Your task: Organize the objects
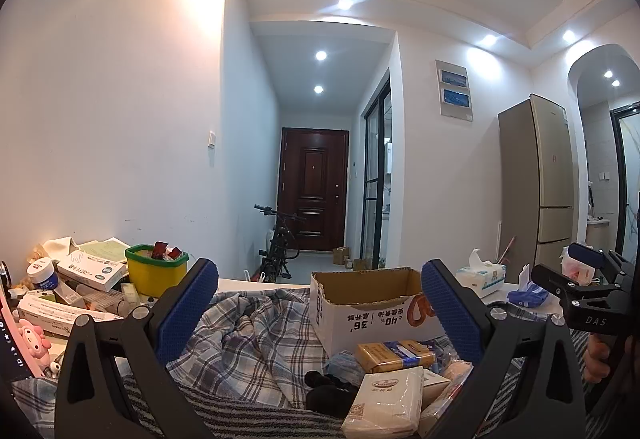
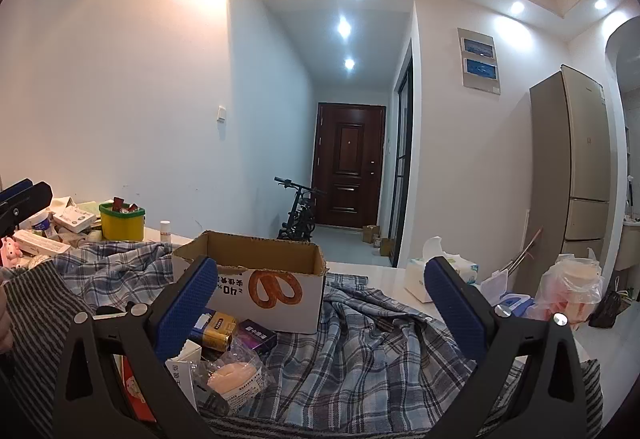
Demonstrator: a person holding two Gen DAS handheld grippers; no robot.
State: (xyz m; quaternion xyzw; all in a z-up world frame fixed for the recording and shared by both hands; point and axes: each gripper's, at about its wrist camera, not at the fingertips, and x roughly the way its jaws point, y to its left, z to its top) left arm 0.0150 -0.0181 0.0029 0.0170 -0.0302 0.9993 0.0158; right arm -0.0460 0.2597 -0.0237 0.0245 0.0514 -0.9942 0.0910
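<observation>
An open white cardboard box [image 1: 372, 303] with a pretzel print stands on a plaid cloth [image 1: 248, 343]; it also shows in the right wrist view [image 2: 260, 279]. In front of it lie small packs: a yellow pack [image 1: 394, 355], a cream tissue pack [image 1: 388, 399], a black item [image 1: 328, 387]. The right wrist view shows a gold-black pack [image 2: 218, 329], a purple box [image 2: 256, 335] and a wrapped peach item [image 2: 234, 377]. My left gripper [image 1: 320, 315] is open and empty above the packs. My right gripper [image 2: 320, 303] is open and empty, above the cloth right of the box.
A yellow tub [image 1: 156, 271] and several medicine boxes [image 1: 90, 271] crowd the table's left. A tissue box [image 1: 482, 279] and a plastic bag [image 2: 572, 287] stand at right. A bicycle [image 1: 280, 247], brown door and fridge [image 1: 536, 191] are behind.
</observation>
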